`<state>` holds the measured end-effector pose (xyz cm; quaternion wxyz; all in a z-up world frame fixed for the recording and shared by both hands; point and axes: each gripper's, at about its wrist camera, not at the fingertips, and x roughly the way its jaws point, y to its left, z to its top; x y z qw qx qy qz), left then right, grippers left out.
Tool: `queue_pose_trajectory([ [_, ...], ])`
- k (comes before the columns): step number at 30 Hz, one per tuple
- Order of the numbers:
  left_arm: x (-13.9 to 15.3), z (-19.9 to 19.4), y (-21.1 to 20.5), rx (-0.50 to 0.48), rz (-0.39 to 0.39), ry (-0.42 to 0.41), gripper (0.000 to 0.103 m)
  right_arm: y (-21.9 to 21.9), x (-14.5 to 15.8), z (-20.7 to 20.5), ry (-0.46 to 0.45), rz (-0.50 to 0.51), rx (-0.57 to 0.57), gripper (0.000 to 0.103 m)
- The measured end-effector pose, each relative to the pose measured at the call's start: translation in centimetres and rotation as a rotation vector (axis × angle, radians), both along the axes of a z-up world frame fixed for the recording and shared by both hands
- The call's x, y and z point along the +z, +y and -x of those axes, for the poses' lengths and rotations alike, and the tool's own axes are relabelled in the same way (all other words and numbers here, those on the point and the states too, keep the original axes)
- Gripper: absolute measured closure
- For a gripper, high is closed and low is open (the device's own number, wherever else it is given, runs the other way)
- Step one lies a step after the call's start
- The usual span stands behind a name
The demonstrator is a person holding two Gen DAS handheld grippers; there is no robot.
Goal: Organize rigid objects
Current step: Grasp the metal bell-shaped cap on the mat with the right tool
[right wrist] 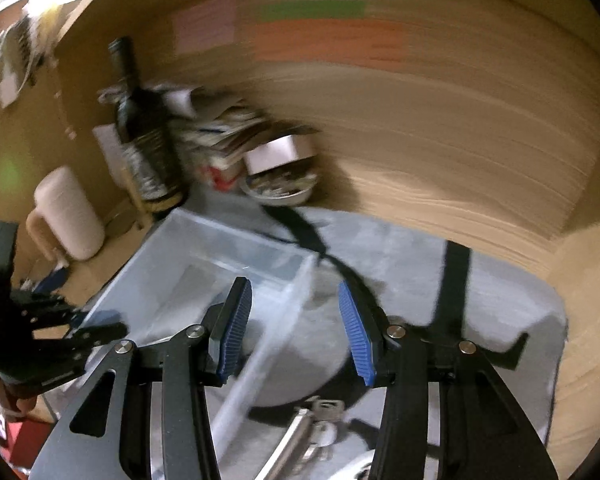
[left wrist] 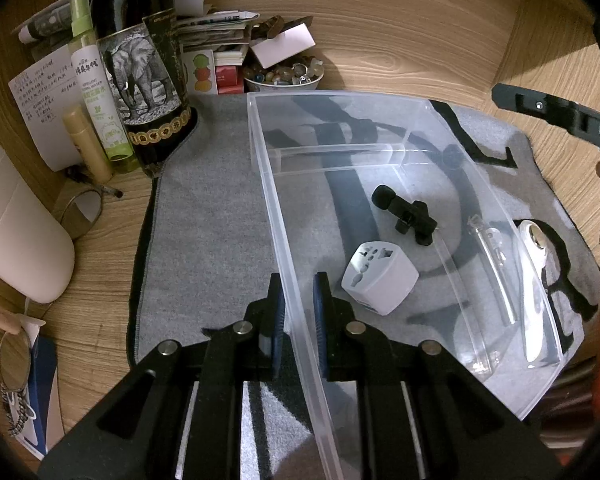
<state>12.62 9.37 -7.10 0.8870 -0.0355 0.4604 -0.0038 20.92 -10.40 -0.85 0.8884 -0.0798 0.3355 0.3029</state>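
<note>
Left gripper (left wrist: 298, 312) pinches the near wall of the clear bin (left wrist: 380, 98); best to keep it steady. Inside sit a white plug adapter (left wrist: 378, 278) and black mic (left wrist: 404, 214). Right gripper (right wrist: 296, 330) gapes wide, empty, over keys (right wrist: 320, 416). Beyond, the spray bottle (left wrist: 96, 92) reads "REPELLENT FLORAL WATER".

The bin (left wrist: 380, 152) sits on the mat (left wrist: 208, 220); inside lie the adapter (left wrist: 380, 282) and, behind it, the microphone (left wrist: 406, 214). Bottles (left wrist: 140, 80) stand left of the bin.
</note>
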Motion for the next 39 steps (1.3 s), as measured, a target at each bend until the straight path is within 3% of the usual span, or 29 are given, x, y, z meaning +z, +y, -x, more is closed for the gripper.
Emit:
queue_pose_trajectory([
  [10, 0.0, -0.1, 0.0, -0.001, 0.004, 0.003, 0.089, -2.3, -3.8, -4.6, 0.106, 0.05, -0.082, 0.061],
  [16, 0.0, -0.2, 0.1, -0.003, 0.011, 0.01, 0.089, -1.9, -6.9, -7.0, 0.196, 0.088, -0.061, 0.061],
  [27, 0.0, -0.2, 0.3, -0.005, 0.021, 0.011, 0.089, -0.4, -10.6, -8.8, 0.281, 0.186, -0.026, 0.063],
  [30, 0.0, -0.3, 0.5, -0.005, 0.029, 0.013, 0.089, -0.6, -10.6, -8.6, 0.262, 0.184, -0.034, 0.071],
  [39, 0.0, -0.3, 0.5, -0.006, 0.027, 0.014, 0.089, -1.8, -8.5, -7.4, 0.215, 0.132, -0.044, 0.071],
])
